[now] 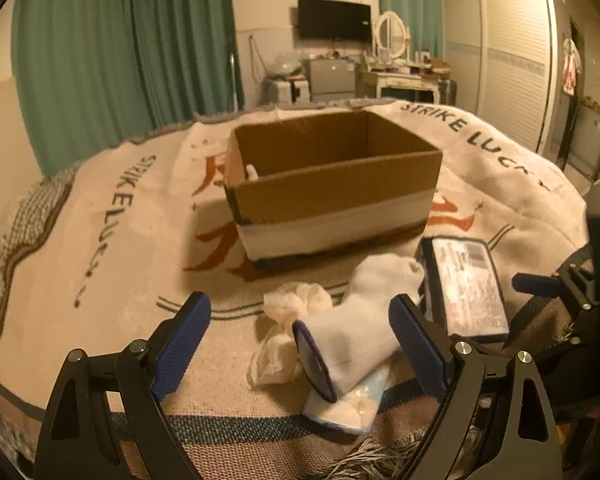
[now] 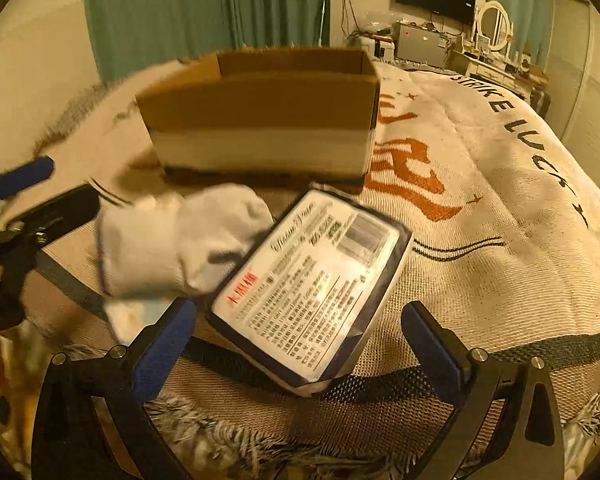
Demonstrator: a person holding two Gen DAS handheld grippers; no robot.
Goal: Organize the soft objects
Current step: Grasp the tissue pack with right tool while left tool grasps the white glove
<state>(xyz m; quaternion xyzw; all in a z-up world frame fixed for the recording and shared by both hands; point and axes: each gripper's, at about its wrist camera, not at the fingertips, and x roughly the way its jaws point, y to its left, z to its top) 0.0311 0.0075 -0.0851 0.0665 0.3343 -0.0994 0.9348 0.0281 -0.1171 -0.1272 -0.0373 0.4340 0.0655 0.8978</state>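
White sock [image 1: 363,320] between spread left fingers [image 1: 184,344]; labelled packet [image 2: 311,292] (face up) between spread right fingers [image 2: 164,352].

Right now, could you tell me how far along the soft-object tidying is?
Early on. Something pale peeks over the cardboard box wall, perhaps one item stowed. Both hand-held grippers, left and right, are open, holding nothing. Left on the blanket: the white sock, crumpled white cloth, flat labelled packet and a small pack under the sock.
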